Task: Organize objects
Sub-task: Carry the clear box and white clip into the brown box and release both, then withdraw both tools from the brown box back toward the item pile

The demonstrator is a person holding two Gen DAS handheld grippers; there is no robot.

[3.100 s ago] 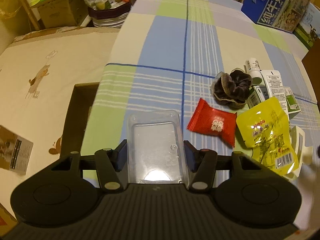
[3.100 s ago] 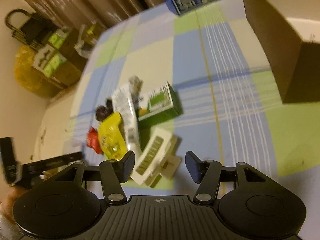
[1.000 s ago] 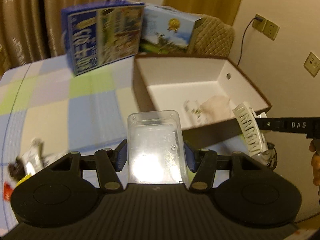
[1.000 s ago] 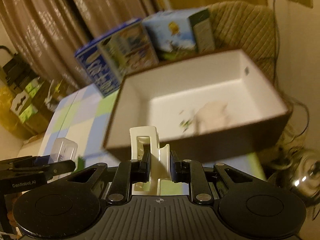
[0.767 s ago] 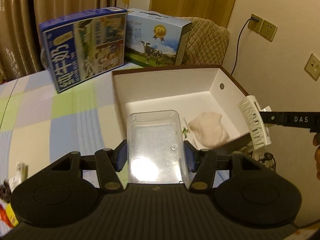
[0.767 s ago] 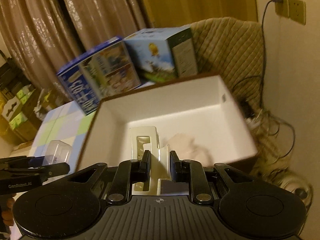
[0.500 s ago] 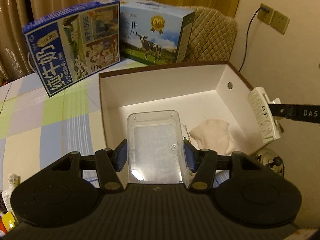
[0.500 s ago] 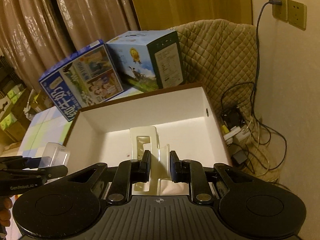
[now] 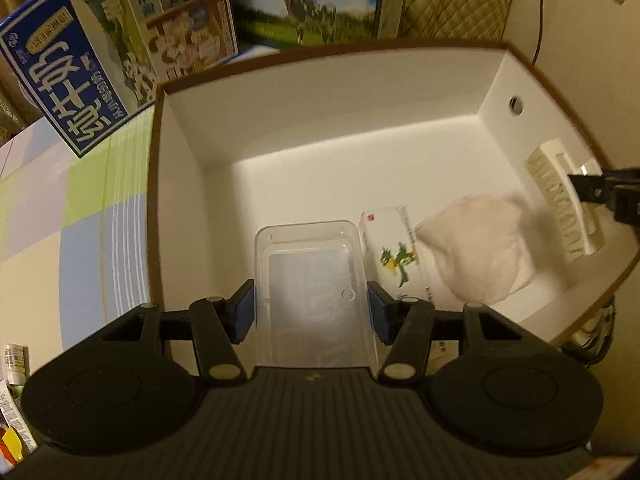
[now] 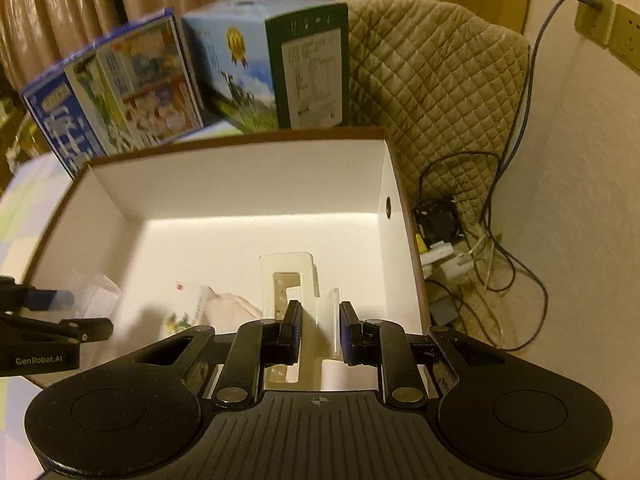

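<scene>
Your worktop wears a checked cloth — on it sit the brown box, two milk cartons at the far side, small packets near left.

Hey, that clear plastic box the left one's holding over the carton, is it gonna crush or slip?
The clear plastic box looks thin-walled and empty, so probably light and slightly flexible. Its smooth sides might slip between the left hand-held gripper pads. It shows no visible buckling now.

blue milk carton cropped at the top edge, small bottle half cut off left, print unreadable
</scene>
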